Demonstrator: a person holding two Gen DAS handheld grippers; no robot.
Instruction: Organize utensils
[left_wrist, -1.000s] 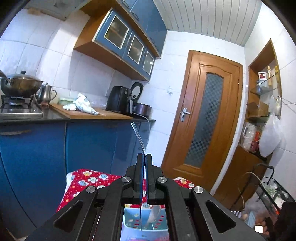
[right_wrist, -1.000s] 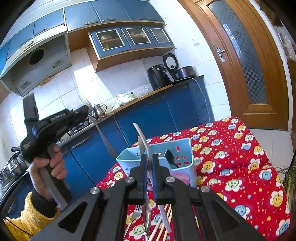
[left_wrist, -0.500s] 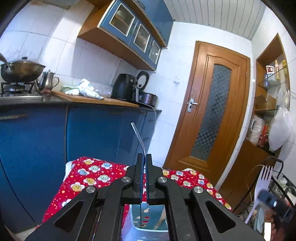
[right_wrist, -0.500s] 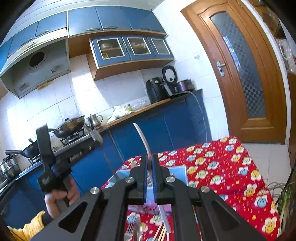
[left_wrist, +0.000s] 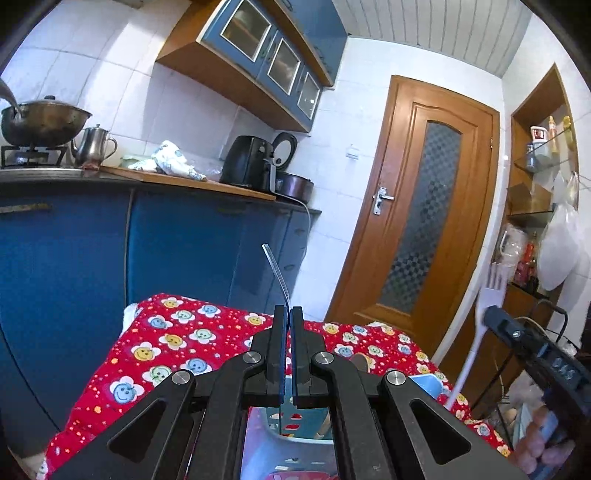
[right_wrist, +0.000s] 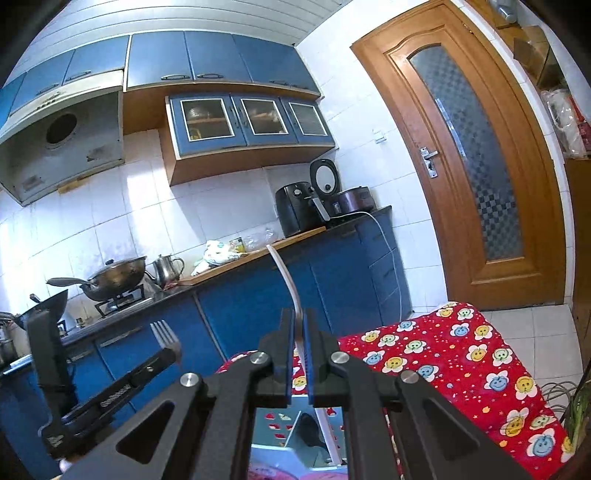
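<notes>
My left gripper (left_wrist: 288, 314) is shut on a metal fork (left_wrist: 275, 273), which I see edge-on rising from between the fingers. In the right wrist view the same fork (right_wrist: 164, 332) shows its tines pointing up from the left gripper (right_wrist: 170, 356). My right gripper (right_wrist: 300, 315) is shut on a white plastic fork (right_wrist: 284, 273), also edge-on. The left wrist view shows that white fork (left_wrist: 491, 284) upright at the far right. A light-blue slotted utensil basket (left_wrist: 295, 424) (right_wrist: 295, 435) sits just below both grippers, mostly hidden by them.
The basket stands on a table with a red smiley-flower cloth (left_wrist: 166, 347) (right_wrist: 461, 354). Blue kitchen cabinets (left_wrist: 184, 251) with a stove, wok and kettle lie beyond. A wooden door (left_wrist: 424, 221) is at the right, and shelves with bags (left_wrist: 535, 229) beside it.
The left gripper has sunk with its fork, so more tablecloth shows. The right gripper with the white fork has come into the left view at right. Both stay shut.
</notes>
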